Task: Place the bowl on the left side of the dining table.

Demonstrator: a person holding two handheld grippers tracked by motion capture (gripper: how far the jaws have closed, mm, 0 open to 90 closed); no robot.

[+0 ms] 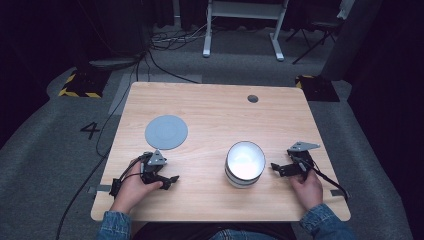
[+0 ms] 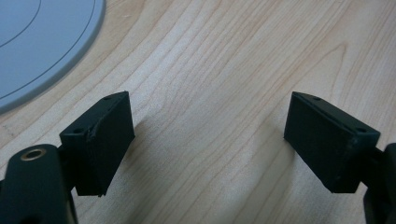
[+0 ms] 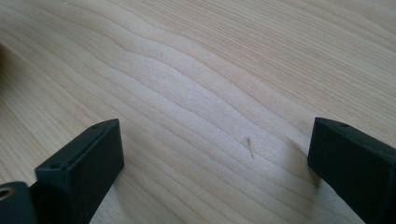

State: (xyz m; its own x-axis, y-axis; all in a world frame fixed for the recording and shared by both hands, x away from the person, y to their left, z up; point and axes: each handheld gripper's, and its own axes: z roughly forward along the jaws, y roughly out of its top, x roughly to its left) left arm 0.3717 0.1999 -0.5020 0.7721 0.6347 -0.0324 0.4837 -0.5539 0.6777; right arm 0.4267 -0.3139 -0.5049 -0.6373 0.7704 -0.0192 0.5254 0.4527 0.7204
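A white bowl with dark bands near its base stands upright on the wooden table, toward the front middle. A flat grey round plate lies to its left and farther back; its edge fills the top left corner in the left gripper view. My left gripper rests on the table in front of the plate, held by a hand, and stands open over bare wood. My right gripper sits just right of the bowl, pointing at it, open with nothing between its fingers.
A small dark cable hole sits near the table's far edge. Cables trail from both grippers off the table's sides. Beyond the table are a grey carpet, a white desk frame and yellow-black striped floor plates.
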